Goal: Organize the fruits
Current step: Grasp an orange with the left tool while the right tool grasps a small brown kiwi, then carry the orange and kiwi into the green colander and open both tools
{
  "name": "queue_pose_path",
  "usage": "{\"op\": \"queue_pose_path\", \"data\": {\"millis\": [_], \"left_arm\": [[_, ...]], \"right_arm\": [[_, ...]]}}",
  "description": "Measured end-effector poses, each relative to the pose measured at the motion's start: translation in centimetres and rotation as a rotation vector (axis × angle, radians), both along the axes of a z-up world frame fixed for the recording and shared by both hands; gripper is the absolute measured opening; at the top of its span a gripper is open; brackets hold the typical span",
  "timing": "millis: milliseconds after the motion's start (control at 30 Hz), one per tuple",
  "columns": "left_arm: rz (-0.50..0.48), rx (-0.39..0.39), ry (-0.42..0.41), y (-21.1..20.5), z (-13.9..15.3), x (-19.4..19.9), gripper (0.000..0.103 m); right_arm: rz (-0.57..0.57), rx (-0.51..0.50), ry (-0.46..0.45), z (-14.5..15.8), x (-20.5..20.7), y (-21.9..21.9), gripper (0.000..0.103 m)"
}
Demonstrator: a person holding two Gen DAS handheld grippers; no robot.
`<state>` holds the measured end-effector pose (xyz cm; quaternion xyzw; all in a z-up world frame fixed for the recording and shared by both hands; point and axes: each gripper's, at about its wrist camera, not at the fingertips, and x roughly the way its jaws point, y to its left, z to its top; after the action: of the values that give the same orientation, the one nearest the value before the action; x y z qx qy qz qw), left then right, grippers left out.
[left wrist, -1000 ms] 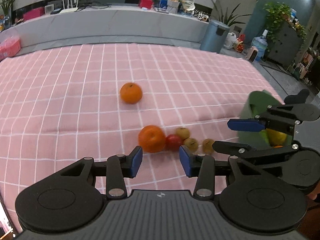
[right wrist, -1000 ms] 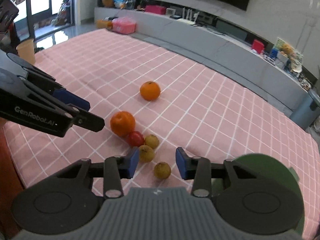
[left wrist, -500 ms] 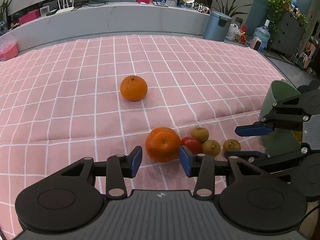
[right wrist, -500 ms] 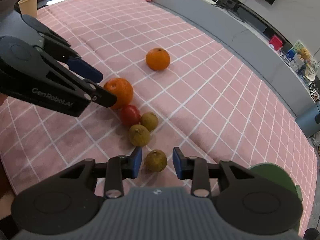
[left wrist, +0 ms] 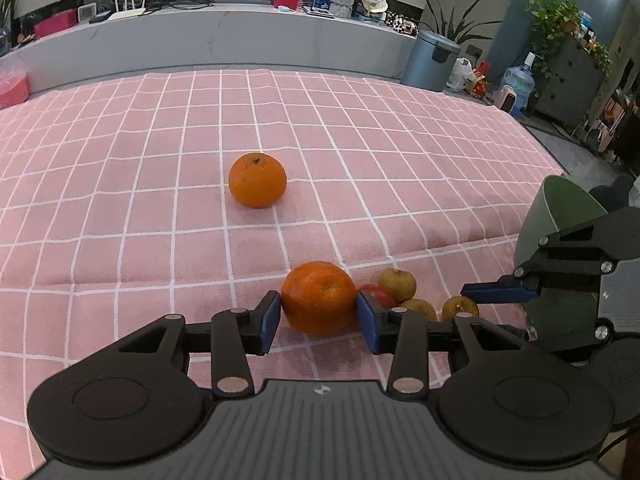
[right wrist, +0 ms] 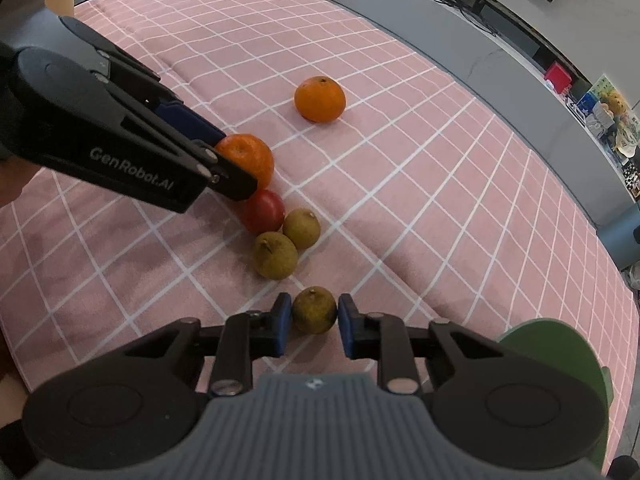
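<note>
My left gripper [left wrist: 318,316] is open with its pads on either side of the near orange [left wrist: 319,297], which rests on the pink checked cloth [left wrist: 160,220]. A second orange [left wrist: 257,180] lies farther back. A red tomato [right wrist: 263,211] and two brown fruits [right wrist: 302,228] [right wrist: 276,255] lie beside the near orange. My right gripper [right wrist: 314,322] is open around a third brown fruit [right wrist: 314,309], its pads close to both sides. The left gripper also shows in the right wrist view [right wrist: 212,154].
A green bowl [left wrist: 560,216] stands at the table's right edge, behind the right gripper; it also shows in the right wrist view [right wrist: 560,344]. A grey counter runs along the far side. A pink box [left wrist: 12,88] sits far left.
Both grippers moved forward and down. The left one now straddles the near orange; the right one now straddles the nearest brown fruit and has narrowed slightly.
</note>
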<state>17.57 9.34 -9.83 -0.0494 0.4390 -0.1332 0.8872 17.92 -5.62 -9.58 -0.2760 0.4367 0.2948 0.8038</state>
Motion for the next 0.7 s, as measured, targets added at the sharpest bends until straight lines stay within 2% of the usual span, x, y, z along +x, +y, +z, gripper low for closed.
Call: {"op": "queue_pose_path", "data": {"millis": [200,467,600,700], "left_arm": [[0.029,0.014,-0.014,0.1,0.6,-0.9,0.044],[0.083,-0.045,-0.040,1.0,3.2,-3.3,0.043],[0.095,-0.116,-0.040,1.5,4.3,-4.9,0.043],[0.090,-0.139,-0.053,1.5,5.3,-6.3,0.043]], "right_arm": [[-0.004,-0.002,-0.021,0.5,-0.6,0.0,0.021],[-0.025,0.059,-0.054,2.6,-2.2,-0.3,0.021],[-0.034,0.110,-0.061,4.1,-3.3,-0.8,0.021],[-0.040,0.144,-0.069,5.3,-4.3,-1.4,0.021]]}}
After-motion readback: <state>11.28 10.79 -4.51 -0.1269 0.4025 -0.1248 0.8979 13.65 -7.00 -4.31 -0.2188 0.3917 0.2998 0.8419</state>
